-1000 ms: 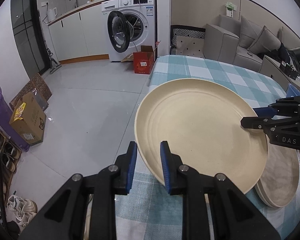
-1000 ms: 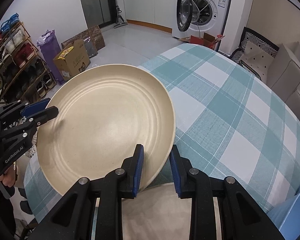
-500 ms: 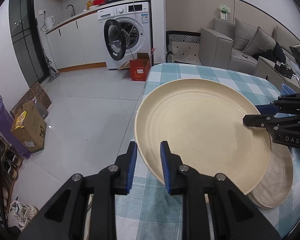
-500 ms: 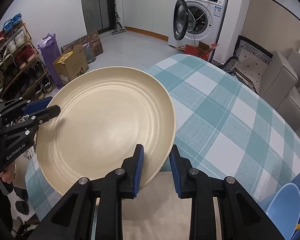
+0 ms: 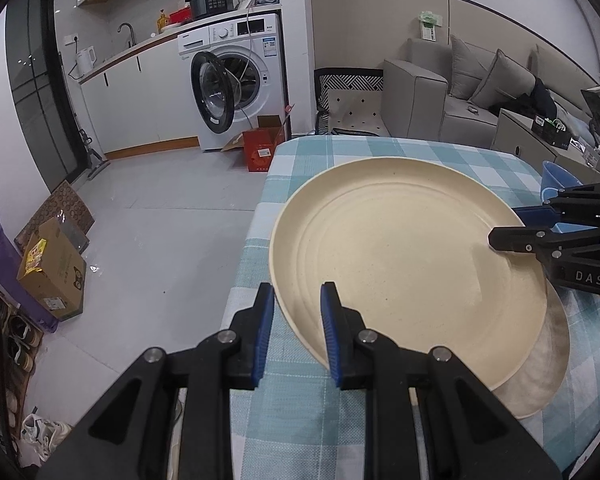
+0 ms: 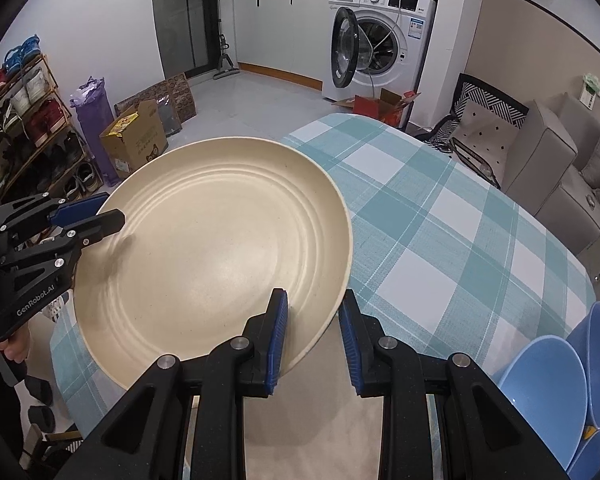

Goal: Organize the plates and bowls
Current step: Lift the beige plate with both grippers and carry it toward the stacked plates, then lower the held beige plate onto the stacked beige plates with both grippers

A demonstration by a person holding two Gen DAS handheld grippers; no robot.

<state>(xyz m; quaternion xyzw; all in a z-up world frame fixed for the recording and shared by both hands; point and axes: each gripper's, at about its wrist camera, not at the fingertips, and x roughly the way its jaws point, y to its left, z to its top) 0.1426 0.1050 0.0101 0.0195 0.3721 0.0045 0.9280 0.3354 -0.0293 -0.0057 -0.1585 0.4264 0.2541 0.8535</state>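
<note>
In the left view the left gripper (image 5: 294, 330) pinches the cream plate (image 5: 412, 264) rim above the checked table (image 5: 380, 156), and in the right view the right gripper (image 6: 314, 334) pinches its other edge, so uneven lifting could tip it loose.

Washing machine (image 5: 240, 80), sofa (image 5: 460, 92), cardboard box (image 6: 134, 136)

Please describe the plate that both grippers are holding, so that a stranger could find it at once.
On the teal checked tablecloth, near its floor-side edge, a large cream plate is held up by its rim on two sides. Unlike the duller plate lying flat beneath it, it has ring grooves and is off the table.
</note>
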